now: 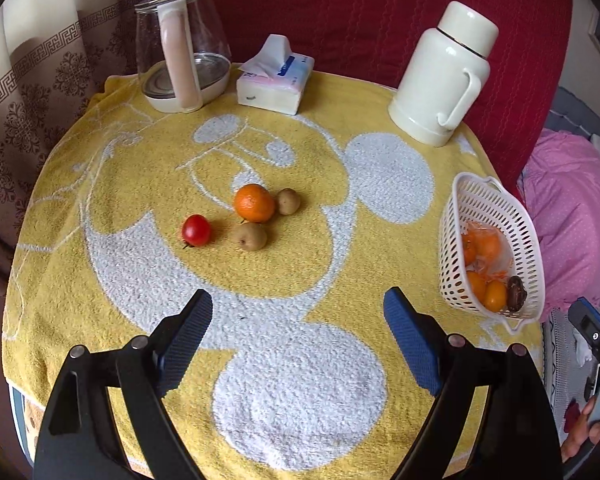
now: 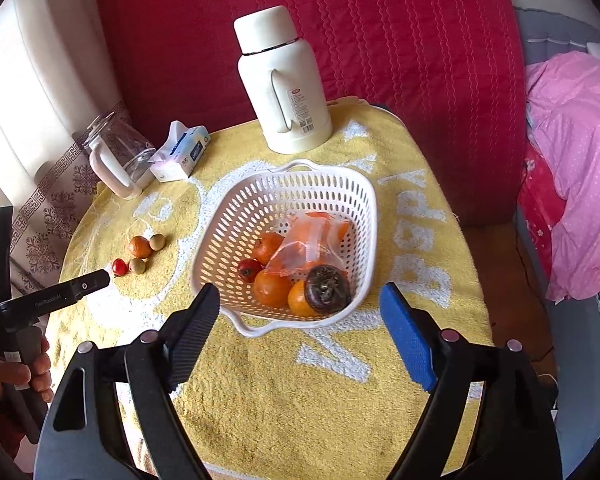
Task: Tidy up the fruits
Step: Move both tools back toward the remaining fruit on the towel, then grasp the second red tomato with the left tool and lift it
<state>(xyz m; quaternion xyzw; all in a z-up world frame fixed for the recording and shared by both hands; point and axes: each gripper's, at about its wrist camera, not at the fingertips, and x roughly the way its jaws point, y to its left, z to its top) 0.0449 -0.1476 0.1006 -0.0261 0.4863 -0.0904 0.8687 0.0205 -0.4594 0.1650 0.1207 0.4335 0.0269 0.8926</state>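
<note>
Now, with my left gripper (image 1: 298,316) and right gripper (image 2: 300,312) both spread and empty, I should reach the red fruit (image 1: 196,230) lying well left of the basket (image 1: 488,196), closing gently around its middle.

A home living room: red sofa (image 1: 340,12), curtains (image 1: 40,92), towel-covered table (image 1: 100,184), kettle (image 1: 180,44).
</note>
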